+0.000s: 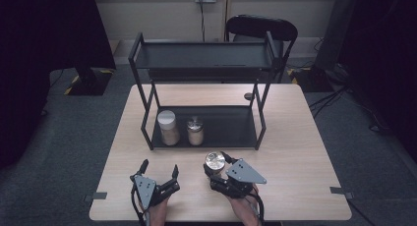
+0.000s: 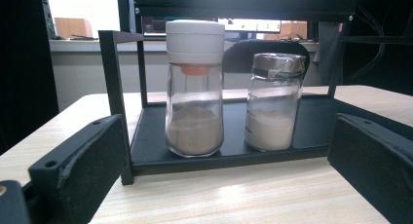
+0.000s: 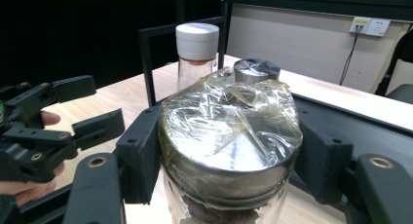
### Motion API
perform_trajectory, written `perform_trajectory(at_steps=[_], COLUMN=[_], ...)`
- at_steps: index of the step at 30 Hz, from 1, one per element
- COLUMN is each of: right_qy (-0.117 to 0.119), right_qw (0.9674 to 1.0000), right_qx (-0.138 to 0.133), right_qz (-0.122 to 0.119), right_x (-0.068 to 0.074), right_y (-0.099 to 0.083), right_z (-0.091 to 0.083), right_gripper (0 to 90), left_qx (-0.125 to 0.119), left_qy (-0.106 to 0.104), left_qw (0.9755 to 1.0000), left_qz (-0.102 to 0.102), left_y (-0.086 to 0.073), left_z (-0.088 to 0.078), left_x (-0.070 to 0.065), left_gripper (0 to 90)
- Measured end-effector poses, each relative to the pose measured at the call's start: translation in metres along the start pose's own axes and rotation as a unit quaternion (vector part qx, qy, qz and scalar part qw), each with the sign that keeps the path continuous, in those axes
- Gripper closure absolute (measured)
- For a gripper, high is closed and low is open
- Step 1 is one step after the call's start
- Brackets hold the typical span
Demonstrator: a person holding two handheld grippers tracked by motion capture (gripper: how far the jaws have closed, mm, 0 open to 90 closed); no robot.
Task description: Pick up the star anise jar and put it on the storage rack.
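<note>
Jar (image 1: pixel 215 161) near worktop's (image 1: pixel 295 137) front edge, clamped in right gripper (image 1: pixel 216 163) fingers; left gripper (image 1: pixel 158 170) fingers wide, empty. Best kept upright, lifted level onto rack's (image 1: pixel 231 125) lower shelf beside both shakers (image 1: pixel 168 127).

Black metal, pale wood, glass jars

The rack (image 1: pixel 204 132) is black on a light, wood-grain bench (image 1: pixel 295 152). One clear jar (image 2: pixel 194 87) has a white cap, orange collar and tan powder; another (image 2: pixel 273 102) holds whitish powder. Both claws (image 1: pixel 157 171) (image 1: pixel 216 159) are black with grey plates; the held jar's lid (image 3: pixel 229 131) is silver under clear film.
</note>
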State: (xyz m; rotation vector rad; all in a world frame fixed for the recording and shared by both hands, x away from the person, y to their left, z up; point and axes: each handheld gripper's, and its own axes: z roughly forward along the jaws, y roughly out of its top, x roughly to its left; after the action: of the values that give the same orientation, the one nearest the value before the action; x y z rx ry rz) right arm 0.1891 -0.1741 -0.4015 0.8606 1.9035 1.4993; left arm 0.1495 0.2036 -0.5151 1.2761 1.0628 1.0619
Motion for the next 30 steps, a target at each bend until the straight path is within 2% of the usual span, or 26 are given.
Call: perform_trajectory(at_steps=[30], right_qy=[-0.011], right_qw=[0.9997], right_qx=[0.0], right_qz=[0.022], right_x=[-0.016], right_y=[0.013], right_z=[0.017], right_gripper=[33.8], left_qx=[-0.001], left_qy=[0.0], left_qw=[1.0], left_qz=[0.001], left_y=[0.0], left_z=[0.0], left_x=[0.0], left_gripper=[0.3])
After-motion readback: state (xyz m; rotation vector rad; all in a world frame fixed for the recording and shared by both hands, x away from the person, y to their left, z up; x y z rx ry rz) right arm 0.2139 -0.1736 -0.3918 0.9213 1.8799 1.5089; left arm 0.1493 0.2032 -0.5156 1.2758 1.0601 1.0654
